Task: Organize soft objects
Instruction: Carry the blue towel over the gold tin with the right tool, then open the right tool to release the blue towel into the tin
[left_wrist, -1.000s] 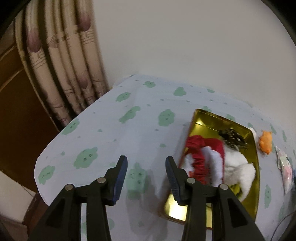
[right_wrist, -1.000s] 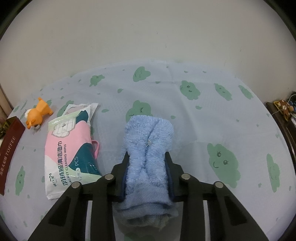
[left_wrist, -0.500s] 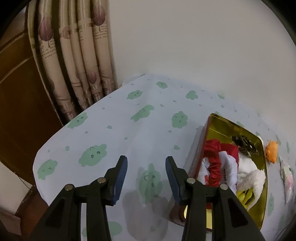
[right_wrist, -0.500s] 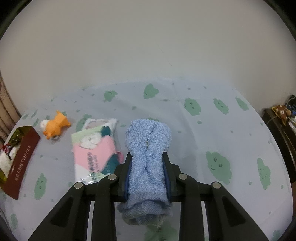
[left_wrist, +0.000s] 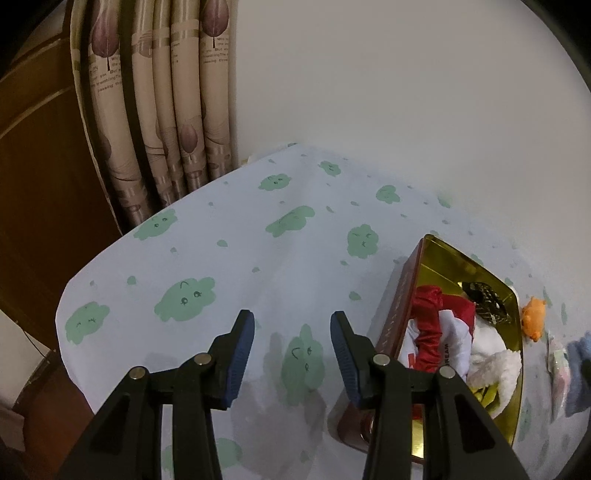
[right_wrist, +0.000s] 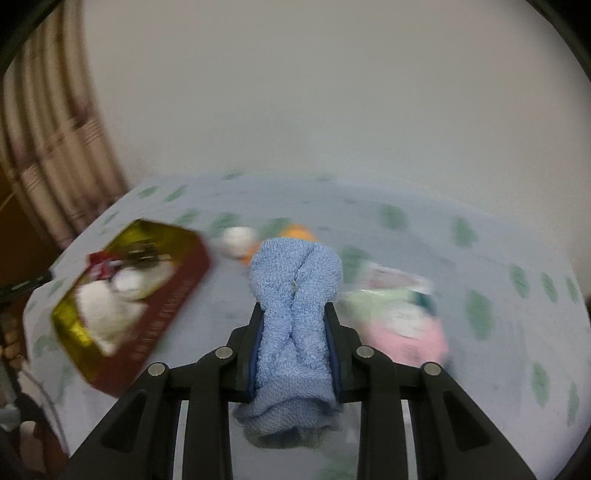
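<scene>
Towel feel: blue terry towel (right_wrist: 295, 317) looks light, limp and thick; it squashes between the pads, and I'd judge it neither slippery nor breakable.
Grip: right hand-held gripper (right_wrist: 295, 325) is clamped on the towel's bunched middle, with both folds caught between the pads.
Where to hold: that pinch across the doubled middle seems right; a loose end would likely unroll and drag.
Long axis: the towel runs straight along the fingers, its rounded folded end pointing forward and away, its looser end sagging back under the jaws.
Towel's place: carried clear above the cloud-print worktop (right_wrist: 491, 350), which is blurred in this view.
Tin: gold-lined tin (right_wrist: 170, 302) lies ahead and left of the right hand-held gripper, already holding red and white soft things.
Other hand: left hand-held gripper (left_wrist: 291, 332) stands open with nothing between its pads, the tin (left_wrist: 515, 373) just to its right.
Strays: orange plush toy (left_wrist: 533, 319) beyond the tin; pink wipes pack (right_wrist: 402, 332) just right of the towel.
</scene>
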